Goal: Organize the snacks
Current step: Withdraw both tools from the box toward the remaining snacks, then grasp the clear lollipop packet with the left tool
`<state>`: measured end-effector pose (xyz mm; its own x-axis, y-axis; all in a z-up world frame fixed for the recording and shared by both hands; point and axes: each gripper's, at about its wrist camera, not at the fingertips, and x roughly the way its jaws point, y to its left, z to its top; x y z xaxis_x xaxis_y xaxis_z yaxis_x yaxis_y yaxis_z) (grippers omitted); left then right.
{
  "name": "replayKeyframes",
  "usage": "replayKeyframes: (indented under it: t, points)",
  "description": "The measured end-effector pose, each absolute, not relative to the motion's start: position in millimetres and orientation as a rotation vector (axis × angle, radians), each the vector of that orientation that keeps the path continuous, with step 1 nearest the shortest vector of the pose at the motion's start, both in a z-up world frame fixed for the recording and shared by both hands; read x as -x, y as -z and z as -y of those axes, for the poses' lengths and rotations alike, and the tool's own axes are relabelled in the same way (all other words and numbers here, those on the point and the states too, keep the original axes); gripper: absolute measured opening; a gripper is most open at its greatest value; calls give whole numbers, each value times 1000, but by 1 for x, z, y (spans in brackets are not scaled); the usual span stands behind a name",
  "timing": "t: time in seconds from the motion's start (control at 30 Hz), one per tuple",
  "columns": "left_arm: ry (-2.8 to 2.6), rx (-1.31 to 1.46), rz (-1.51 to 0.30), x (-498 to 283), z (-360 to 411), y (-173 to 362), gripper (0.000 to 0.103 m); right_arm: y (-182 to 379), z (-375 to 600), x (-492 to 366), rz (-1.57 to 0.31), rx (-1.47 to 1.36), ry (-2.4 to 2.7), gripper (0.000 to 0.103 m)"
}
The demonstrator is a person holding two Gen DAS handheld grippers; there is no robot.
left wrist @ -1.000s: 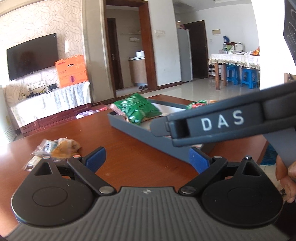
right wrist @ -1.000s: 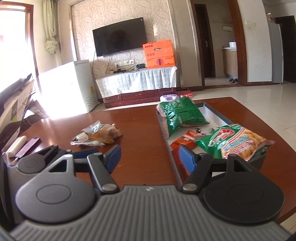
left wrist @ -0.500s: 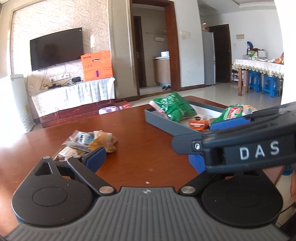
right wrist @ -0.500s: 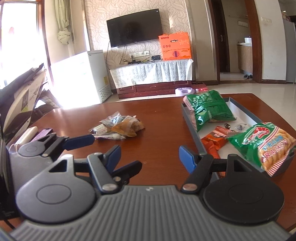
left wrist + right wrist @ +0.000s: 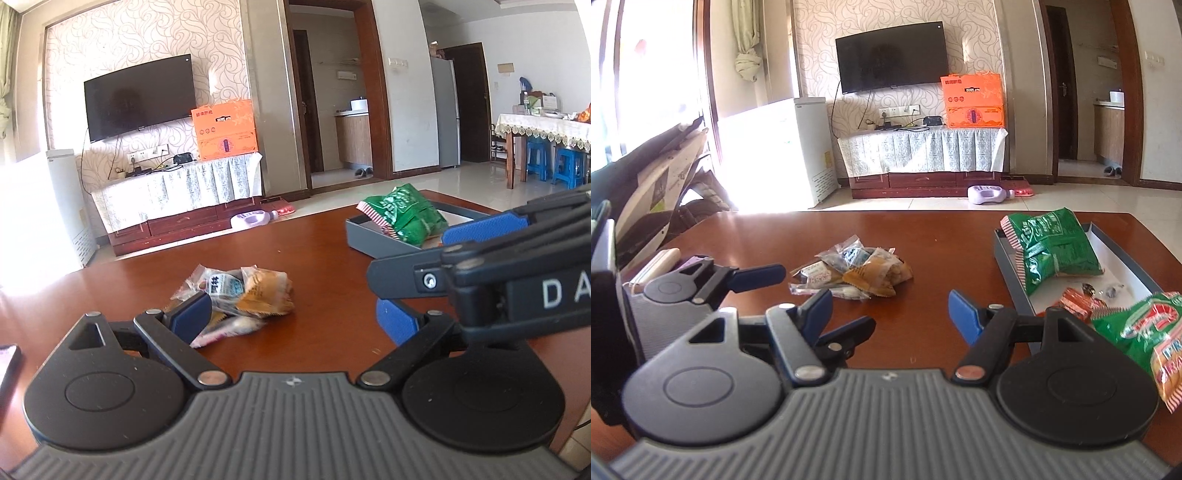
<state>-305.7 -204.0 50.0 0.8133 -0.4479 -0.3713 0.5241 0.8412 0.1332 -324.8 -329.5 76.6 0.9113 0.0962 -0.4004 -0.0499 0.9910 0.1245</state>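
Note:
A pile of small wrapped snacks [image 5: 240, 295] [image 5: 857, 275] lies mid-table. A grey tray [image 5: 373, 236] [image 5: 1004, 258] at the right holds a green snack bag [image 5: 406, 214] [image 5: 1052, 247], orange packets [image 5: 1078, 299] and a green prawn-cracker bag [image 5: 1148, 332] over its near edge. My left gripper [image 5: 291, 314] is open and empty, just short of the pile; it also shows in the right wrist view [image 5: 809, 299]. My right gripper [image 5: 890, 314] is open and empty over bare table; in the left wrist view it crosses at the right [image 5: 443, 251].
The brown wooden table [image 5: 923, 236] ends at the right past the tray. A phone [image 5: 7, 365] lies at the left edge. A white object [image 5: 657, 262] lies at the table's left. TV, cabinet and orange box stand beyond.
Both grippers have swung left, away from the tray and toward the snack pile. The pile now sits nearer the centre of both views. Both stay open.

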Motion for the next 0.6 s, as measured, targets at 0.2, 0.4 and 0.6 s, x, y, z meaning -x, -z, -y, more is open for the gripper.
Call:
replayKeyframes:
  t: [0.2, 0.4, 0.6]
  points:
    - [579, -277, -341, 280, 199, -52, 98, -75, 330, 297, -425, -108, -78, 71]
    - [651, -342, -361, 252, 199, -38, 98, -73, 327, 267, -432, -85, -81, 71]
    - [668, -315, -457, 229, 204, -16, 97, -59, 331, 249, -475, -97, -79, 71]
